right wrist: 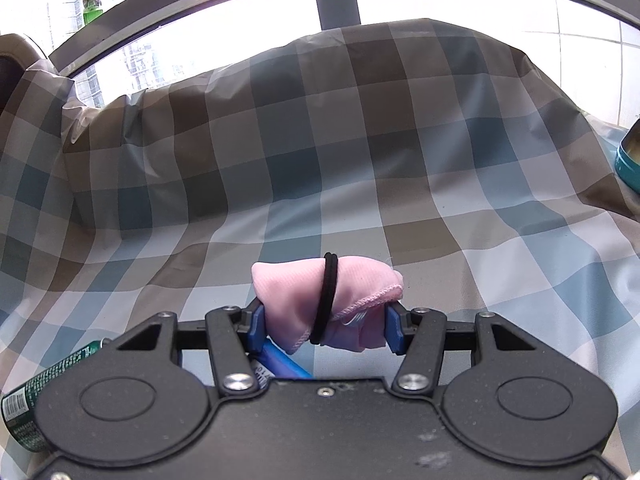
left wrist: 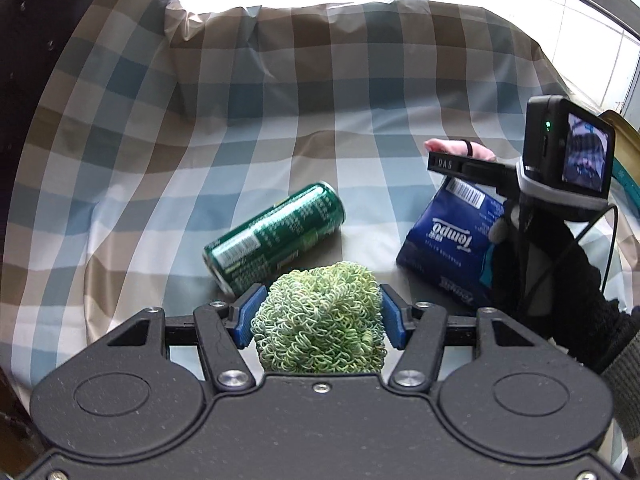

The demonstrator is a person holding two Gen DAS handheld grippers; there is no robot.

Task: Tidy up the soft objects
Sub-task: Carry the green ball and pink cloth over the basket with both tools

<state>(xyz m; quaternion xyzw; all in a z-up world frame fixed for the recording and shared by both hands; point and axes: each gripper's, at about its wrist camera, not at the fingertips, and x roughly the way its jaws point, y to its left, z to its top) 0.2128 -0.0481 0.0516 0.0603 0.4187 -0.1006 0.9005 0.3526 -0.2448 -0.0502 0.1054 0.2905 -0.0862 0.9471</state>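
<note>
My left gripper [left wrist: 318, 314] is shut on a green curly scrubber ball [left wrist: 320, 320], held just above the checked cloth [left wrist: 280, 128]. My right gripper [right wrist: 326, 326] is shut on a rolled pink cloth [right wrist: 352, 288] bound with a black hair band [right wrist: 326, 300]. In the left wrist view the right gripper appears at the right with its camera [left wrist: 568, 152], and the pink cloth [left wrist: 460, 148] shows at its tip. A blue Tempo tissue pack [left wrist: 452, 236] lies below it; a sliver of the pack [right wrist: 280, 362] shows under the right gripper's fingers.
A green drink can [left wrist: 276, 238] lies on its side on the checked cloth, also at the lower left of the right wrist view [right wrist: 44, 388]. A teal-rimmed container [right wrist: 628, 160] stands at the far right. The cloth rises into a draped back wall below windows.
</note>
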